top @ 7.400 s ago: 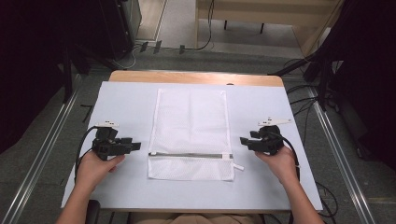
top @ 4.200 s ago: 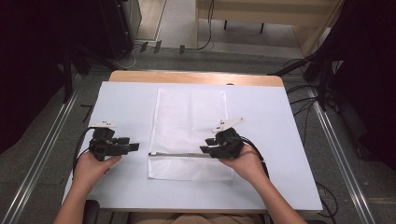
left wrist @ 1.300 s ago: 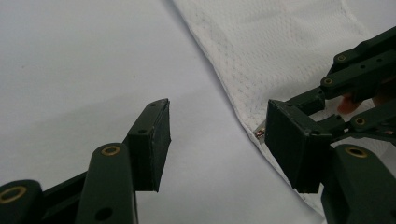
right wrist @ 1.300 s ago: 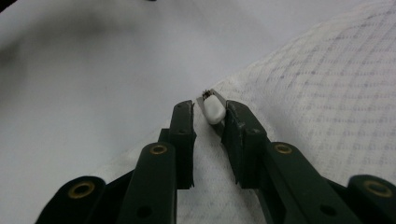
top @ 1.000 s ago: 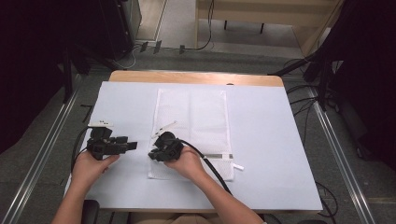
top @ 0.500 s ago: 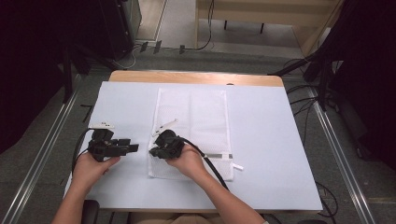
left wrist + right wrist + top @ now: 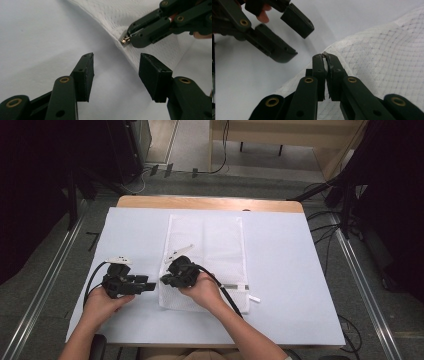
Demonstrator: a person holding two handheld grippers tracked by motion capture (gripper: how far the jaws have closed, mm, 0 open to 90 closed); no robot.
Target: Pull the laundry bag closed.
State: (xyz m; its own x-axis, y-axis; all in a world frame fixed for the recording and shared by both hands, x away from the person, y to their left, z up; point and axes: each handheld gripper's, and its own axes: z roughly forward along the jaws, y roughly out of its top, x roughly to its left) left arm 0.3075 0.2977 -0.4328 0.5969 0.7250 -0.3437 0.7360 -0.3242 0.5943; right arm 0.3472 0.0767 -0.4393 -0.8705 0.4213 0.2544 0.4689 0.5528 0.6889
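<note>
Now the white mesh bag (image 7: 207, 255) lies flat on the pale blue-white table cover (image 7: 295, 270), a little left of the middle of the high view, its long side running from the upper middle of the frame down toward the lower middle. A zipper band (image 7: 235, 286) crosses it near its lower end, and a small white tab (image 7: 254, 298) sticks out at the bag's lower right corner.

The right gripper (image 7: 164, 280) sits over the bag's lower left edge, its hand (image 7: 202, 290) resting on the mesh and its cable trailing toward the lower right. In the right gripper view its jaws are pressed together on the small metal zipper pull (image 7: 324, 54) at the bag's edge, with a sliver of white showing between the pads. The left gripper view shows the same pinch in its upper right: the brass-coloured pull (image 7: 124, 40) pokes out from the closed tips, just at the raised hem of the mesh.

The left gripper (image 7: 148, 285) lies just left of the bag in the high view, pointing right toward the other one, tips near but apart. Its jaws have just been closing a little yet stand well apart, with only bare table cover between them; the bag's edge runs just beyond its right pad (image 7: 152, 72).
</note>
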